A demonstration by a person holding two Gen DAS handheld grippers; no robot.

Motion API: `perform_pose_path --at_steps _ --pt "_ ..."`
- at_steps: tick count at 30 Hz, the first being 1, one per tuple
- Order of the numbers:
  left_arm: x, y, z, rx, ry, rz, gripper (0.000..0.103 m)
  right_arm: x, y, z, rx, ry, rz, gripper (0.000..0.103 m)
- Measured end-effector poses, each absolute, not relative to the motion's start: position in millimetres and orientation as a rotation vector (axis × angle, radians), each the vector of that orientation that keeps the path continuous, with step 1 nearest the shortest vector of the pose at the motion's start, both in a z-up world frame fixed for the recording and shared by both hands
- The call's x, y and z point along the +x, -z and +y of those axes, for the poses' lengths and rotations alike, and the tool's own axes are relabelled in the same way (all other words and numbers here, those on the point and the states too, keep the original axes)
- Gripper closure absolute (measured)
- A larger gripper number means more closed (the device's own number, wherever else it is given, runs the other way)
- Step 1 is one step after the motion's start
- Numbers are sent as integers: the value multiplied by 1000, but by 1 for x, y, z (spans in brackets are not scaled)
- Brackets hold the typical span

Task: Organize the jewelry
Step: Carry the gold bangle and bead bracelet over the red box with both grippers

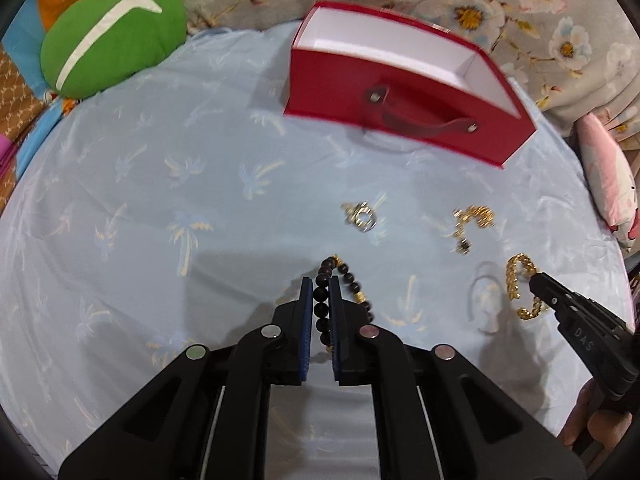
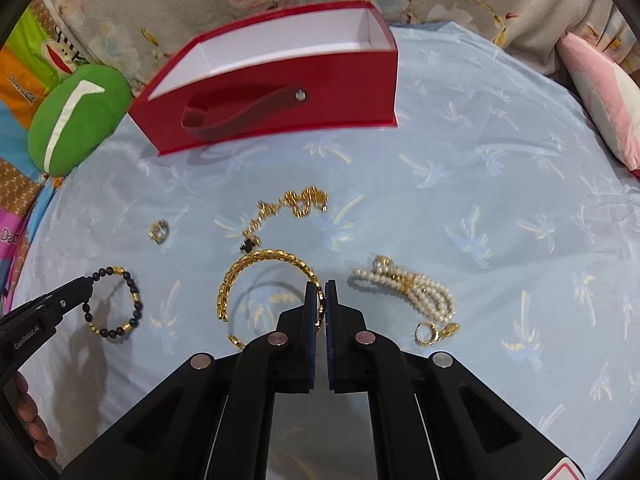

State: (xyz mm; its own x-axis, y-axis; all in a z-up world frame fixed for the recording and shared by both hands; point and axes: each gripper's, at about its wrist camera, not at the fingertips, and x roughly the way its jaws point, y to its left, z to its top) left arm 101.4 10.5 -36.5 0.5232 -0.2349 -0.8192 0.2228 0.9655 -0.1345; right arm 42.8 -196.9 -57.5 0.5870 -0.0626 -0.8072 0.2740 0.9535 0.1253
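Only 2 markings read cleanly, both on the grippers. Seen from the left wrist, the right gripper (image 1: 534,278) carries the white letters "DAS" along its black finger, to the right of the red box (image 1: 404,96). Seen from the right wrist, the left gripper (image 2: 86,288) bears the white word "GenRobot.AI" on its side, below and left of that box. Left of the box, beyond the green cushion (image 2: 76,120), an orange package (image 2: 18,92) shows lettering starting "Da", the rest too blurred to make out.
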Motion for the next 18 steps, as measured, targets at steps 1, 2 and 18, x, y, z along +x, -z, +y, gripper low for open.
perform_pose_path --at_steps 1,2,18 --pt "100 29 9 -10 278 966 96 42 52 -197 248 195 916 100" --pt "98 20 7 -6 281 949 96 40 46 -196 247 192 901 100" --pt "110 -93 -4 1 315 703 96 41 -45 -191 215 133 702 100"
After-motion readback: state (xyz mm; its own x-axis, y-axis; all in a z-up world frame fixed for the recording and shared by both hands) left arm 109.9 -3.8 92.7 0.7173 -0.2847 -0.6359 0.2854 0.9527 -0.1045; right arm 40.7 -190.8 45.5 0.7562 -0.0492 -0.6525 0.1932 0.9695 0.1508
